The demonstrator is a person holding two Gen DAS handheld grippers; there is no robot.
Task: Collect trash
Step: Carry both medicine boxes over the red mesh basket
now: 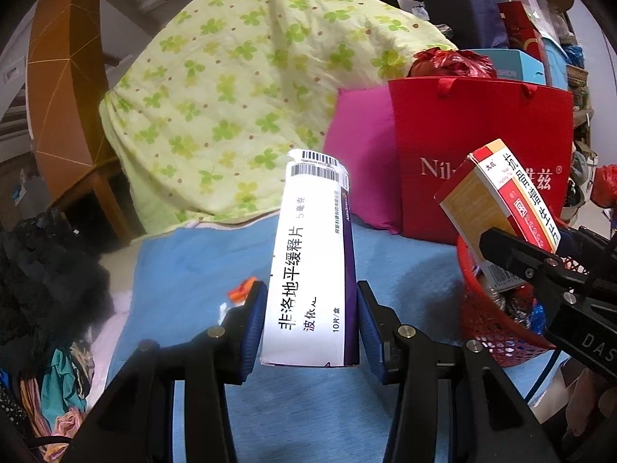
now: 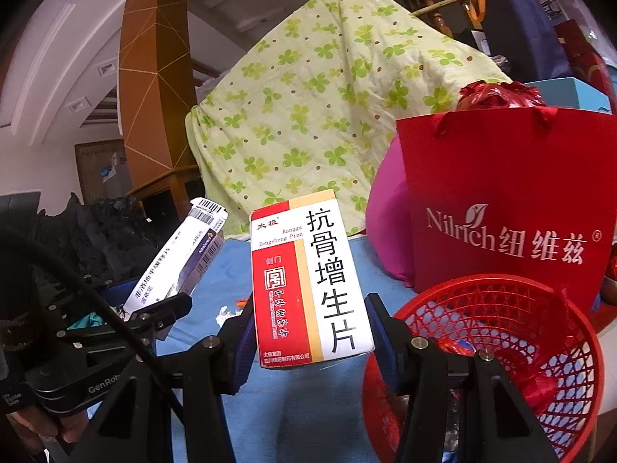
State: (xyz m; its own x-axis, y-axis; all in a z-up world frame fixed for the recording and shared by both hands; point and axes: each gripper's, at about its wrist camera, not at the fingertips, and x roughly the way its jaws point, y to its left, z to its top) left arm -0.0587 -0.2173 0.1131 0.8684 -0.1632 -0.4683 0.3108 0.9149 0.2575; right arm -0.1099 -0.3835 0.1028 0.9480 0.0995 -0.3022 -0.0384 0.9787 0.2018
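The left tongs [image 1: 311, 324] are clamped partway closed on a tall white and purple medicine box [image 1: 314, 262], held upright above the blue bed sheet [image 1: 185, 270]. The right tongs [image 2: 310, 332] grip a red, yellow and white medicine box [image 2: 308, 281] the same way, its printed face toward the camera. To the right, near the right tongs, a red mesh basket [image 2: 547, 320] sits on the sheet with scraps of trash inside. Just behind it stands a red paper bag [image 2: 501, 193], against a pink cushion [image 1: 362, 154]. A green clover-print quilt [image 1: 239, 77] is heaped at the far side.
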